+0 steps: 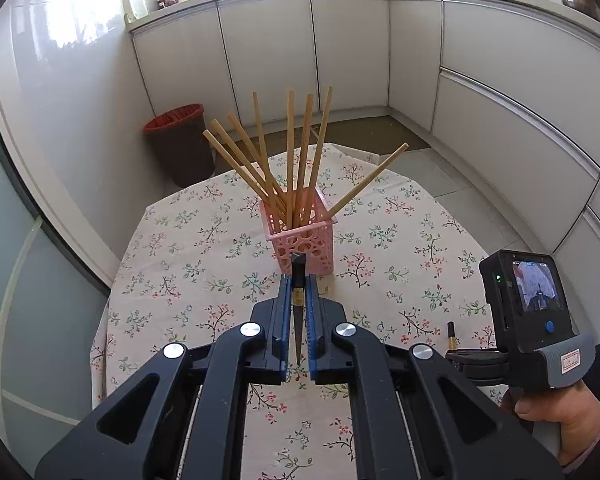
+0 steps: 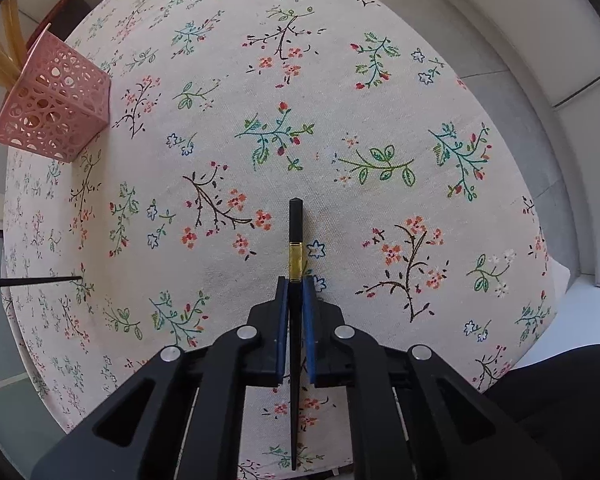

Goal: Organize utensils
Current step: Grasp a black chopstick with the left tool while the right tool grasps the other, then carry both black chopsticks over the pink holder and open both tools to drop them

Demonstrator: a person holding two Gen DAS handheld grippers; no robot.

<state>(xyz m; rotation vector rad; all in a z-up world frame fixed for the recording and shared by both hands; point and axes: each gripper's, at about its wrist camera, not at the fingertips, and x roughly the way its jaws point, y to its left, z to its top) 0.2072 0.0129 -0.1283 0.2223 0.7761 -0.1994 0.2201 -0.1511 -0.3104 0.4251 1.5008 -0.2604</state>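
A pink perforated holder [image 1: 302, 240] stands on the floral tablecloth [image 1: 188, 264] with several wooden chopsticks [image 1: 290, 152] fanned out of it. My left gripper [image 1: 299, 280] is shut on a black chopstick [image 1: 299, 272] with a gold band, its thick end just in front of the holder. My right gripper [image 2: 296, 282] is shut on a second black chopstick [image 2: 295, 228] with a gold band, held above the cloth. The holder [image 2: 56, 108] shows at the far left of the right wrist view. The thin tip of the left chopstick [image 2: 32, 280] pokes in from the left.
A dark bin with a red rim [image 1: 180, 144] stands on the floor behind the table. White kitchen cabinets [image 1: 340, 52] line the back and right. The right gripper's body and hand [image 1: 540, 320] show at the right of the left wrist view.
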